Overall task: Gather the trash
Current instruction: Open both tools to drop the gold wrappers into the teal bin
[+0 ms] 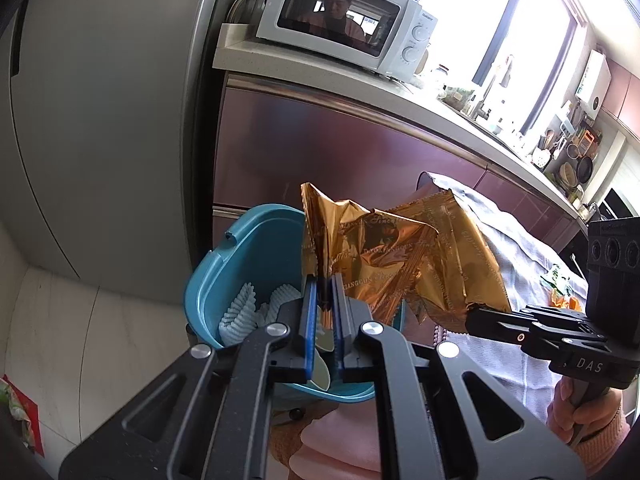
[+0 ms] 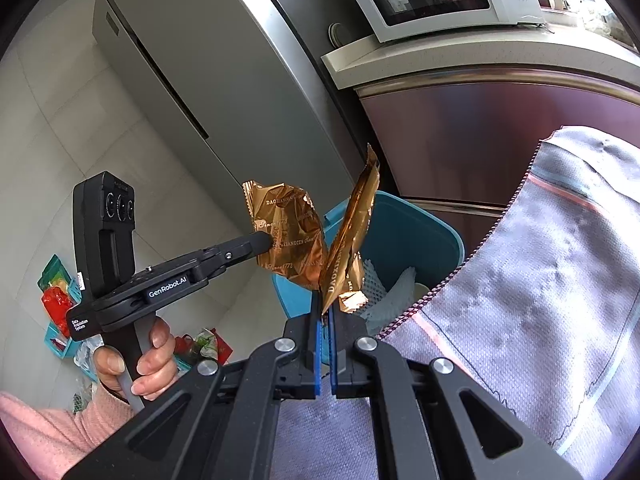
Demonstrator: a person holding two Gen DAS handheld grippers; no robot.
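Each gripper holds a crumpled gold foil wrapper above a blue bin. My left gripper (image 1: 325, 294) is shut on one gold wrapper (image 1: 360, 248); it also shows in the right wrist view (image 2: 266, 242) with its wrapper (image 2: 288, 228). My right gripper (image 2: 325, 312) is shut on a second gold wrapper (image 2: 352, 232); in the left wrist view it (image 1: 474, 316) pinches that wrapper (image 1: 460, 248). The blue bin (image 1: 248, 248) (image 2: 420, 228) stands below, with white foam netting (image 1: 240, 308) inside.
A grey cloth-covered table (image 2: 540, 280) lies to the right, with green and orange scraps (image 1: 560, 288) on it. A tall grey fridge (image 1: 100, 120), maroon cabinets (image 1: 340, 140) and a microwave (image 1: 344, 20) stand behind. Colourful packets and baskets (image 2: 60, 300) lie on the floor.
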